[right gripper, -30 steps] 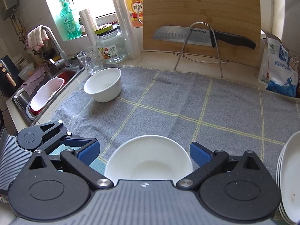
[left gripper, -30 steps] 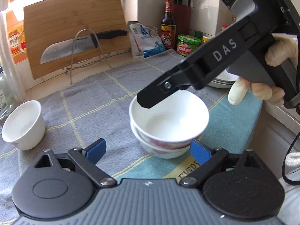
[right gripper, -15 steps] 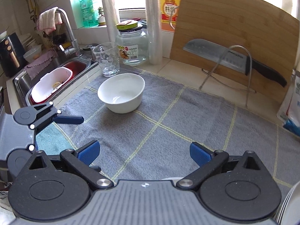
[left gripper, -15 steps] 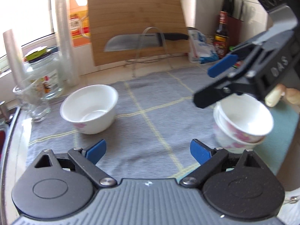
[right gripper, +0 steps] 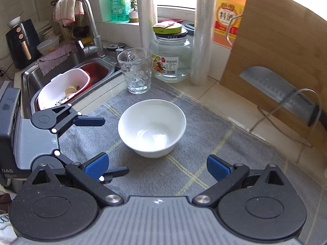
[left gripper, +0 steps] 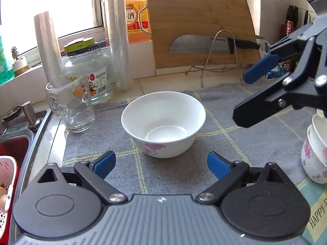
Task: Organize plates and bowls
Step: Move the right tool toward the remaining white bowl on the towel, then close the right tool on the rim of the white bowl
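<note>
A single white bowl (left gripper: 163, 124) with pink flowers stands upright on the grey towel (left gripper: 85, 143), just ahead of my left gripper (left gripper: 160, 165), which is open and empty. My right gripper (left gripper: 252, 94) hangs open above the towel to the bowl's right. In the right wrist view the same bowl (right gripper: 152, 127) lies right in front of the right gripper (right gripper: 157, 166), open with nothing between its pads. The left gripper (right gripper: 108, 146) shows at the bowl's left, its fingers spread wide. A stack of two matching bowls (left gripper: 314, 157) sits at the right edge.
A glass mug (left gripper: 71, 104) and a glass jar (left gripper: 87, 71) stand close behind the bowl on the left. A wooden cutting board (left gripper: 200, 24) and a cleaver (left gripper: 204, 45) on a wire stand line the back. The sink (right gripper: 32, 77) holds a white strainer basket (right gripper: 63, 87).
Both grippers have swung left, away from the stacked bowls toward the single bowl, which is now centred in both views. Both stayed open and empty.
</note>
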A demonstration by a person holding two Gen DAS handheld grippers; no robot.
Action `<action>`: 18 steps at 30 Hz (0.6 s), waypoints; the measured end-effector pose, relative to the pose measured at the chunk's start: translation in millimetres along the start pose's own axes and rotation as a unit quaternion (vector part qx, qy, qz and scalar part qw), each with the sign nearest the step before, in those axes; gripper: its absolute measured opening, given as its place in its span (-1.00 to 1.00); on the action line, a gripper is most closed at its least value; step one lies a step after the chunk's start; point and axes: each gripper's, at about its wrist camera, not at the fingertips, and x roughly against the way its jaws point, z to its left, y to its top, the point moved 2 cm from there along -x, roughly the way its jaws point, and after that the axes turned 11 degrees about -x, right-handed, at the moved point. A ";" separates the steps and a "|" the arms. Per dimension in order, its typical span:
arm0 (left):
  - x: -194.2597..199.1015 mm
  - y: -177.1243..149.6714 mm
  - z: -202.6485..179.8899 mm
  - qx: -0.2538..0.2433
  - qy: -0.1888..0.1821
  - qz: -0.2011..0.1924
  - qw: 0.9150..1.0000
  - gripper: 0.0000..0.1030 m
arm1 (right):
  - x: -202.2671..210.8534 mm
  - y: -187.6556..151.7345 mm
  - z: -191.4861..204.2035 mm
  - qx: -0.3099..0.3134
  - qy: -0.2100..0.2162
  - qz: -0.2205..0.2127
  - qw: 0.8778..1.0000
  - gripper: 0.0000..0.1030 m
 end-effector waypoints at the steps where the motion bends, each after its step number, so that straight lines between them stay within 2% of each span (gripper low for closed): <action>1: -3.4 0.0 1.7 0.002 0.000 0.000 1.000 0.87 | -6.5 4.1 0.3 0.000 0.004 0.005 1.000 1.00; 9: -22.4 2.5 4.3 0.011 -0.008 -0.009 1.000 0.86 | -46.2 25.1 -0.7 0.000 0.017 0.028 0.999 1.00; 18: -28.9 8.7 4.4 0.005 -0.013 -0.020 1.000 0.86 | -74.3 43.7 -9.1 -0.012 0.037 0.034 0.999 0.99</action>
